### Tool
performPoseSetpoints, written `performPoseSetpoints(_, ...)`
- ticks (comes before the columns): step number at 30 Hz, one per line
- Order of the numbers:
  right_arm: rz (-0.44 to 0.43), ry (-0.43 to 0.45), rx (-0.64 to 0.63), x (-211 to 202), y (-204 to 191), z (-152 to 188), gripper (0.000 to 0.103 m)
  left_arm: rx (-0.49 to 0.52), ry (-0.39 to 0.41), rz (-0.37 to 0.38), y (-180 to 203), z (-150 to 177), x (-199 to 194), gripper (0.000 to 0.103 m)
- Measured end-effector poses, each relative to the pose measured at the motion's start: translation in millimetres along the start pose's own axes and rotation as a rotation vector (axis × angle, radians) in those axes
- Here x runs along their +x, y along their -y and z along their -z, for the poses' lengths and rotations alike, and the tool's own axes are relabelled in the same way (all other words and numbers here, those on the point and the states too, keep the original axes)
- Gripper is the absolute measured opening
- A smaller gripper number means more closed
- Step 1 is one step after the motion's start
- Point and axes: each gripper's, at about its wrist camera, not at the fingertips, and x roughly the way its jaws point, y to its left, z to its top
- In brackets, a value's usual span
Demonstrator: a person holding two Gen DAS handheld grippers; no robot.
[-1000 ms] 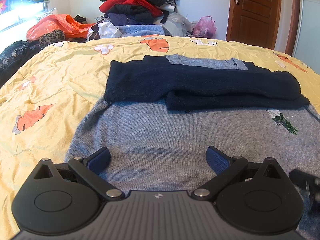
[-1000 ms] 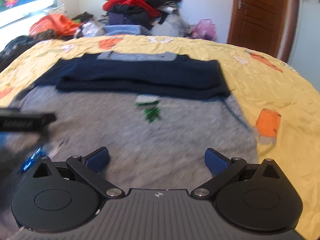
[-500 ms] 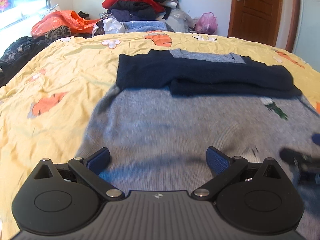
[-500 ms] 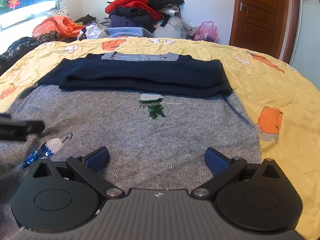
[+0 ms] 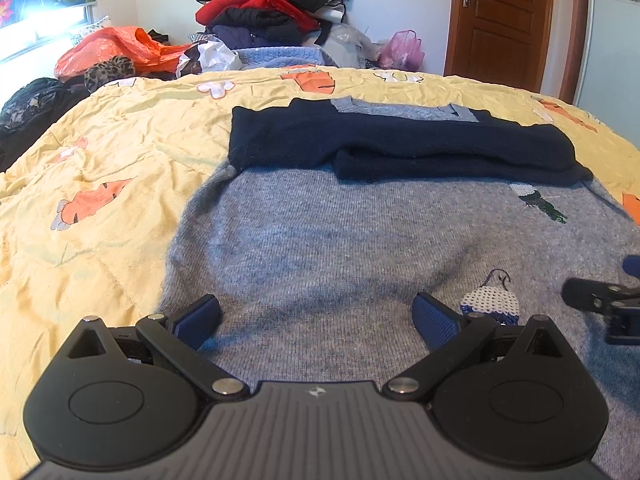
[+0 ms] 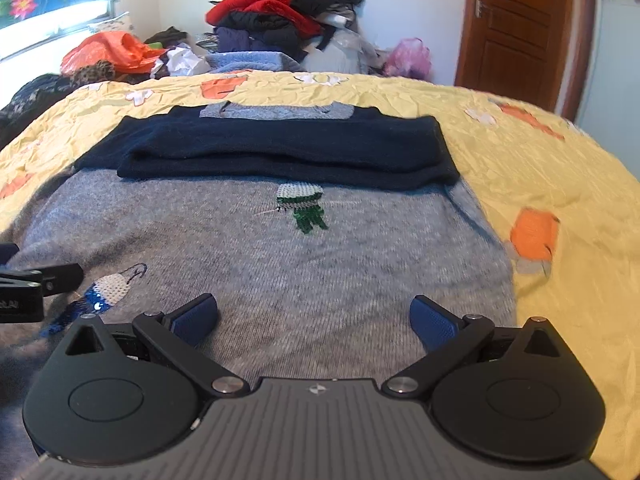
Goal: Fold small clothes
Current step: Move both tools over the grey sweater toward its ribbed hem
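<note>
Hovering wide over grey sweater (image 5: 320,248): left gripper (image 5: 316,316), right gripper (image 6: 314,316), both empty.

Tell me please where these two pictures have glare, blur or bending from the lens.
Left wrist view: the bright window at upper left is blown out white; the brown wooden door bows at the edge; the grey knitted sweater is sharp. Right wrist view: the yellow quilted bedcover and orange patch smear slightly at right; the door frame curves.
</note>
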Motion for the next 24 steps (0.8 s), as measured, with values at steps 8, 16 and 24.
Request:
performPoseSetpoints(8,-0.026,0.023,-0.029,-23.0,-5.8,24.7,0.103,0.001,-0.001,-0.001,-0.1,0.0,-0.5,0.103)
performPoseSetpoints(16,-0.029,0.024,-0.026,-25.8,-3.3,25.9,0.103,0.001,-0.020,-0.004,0.6,26.0,-40.6,0.103)
performPoseSetpoints(24,-0.020,0.024,-0.032,-26.5,-5.5,25.9,0.103,0.011,-0.009,0.013,0.2,32.8,-39.9,0.103)
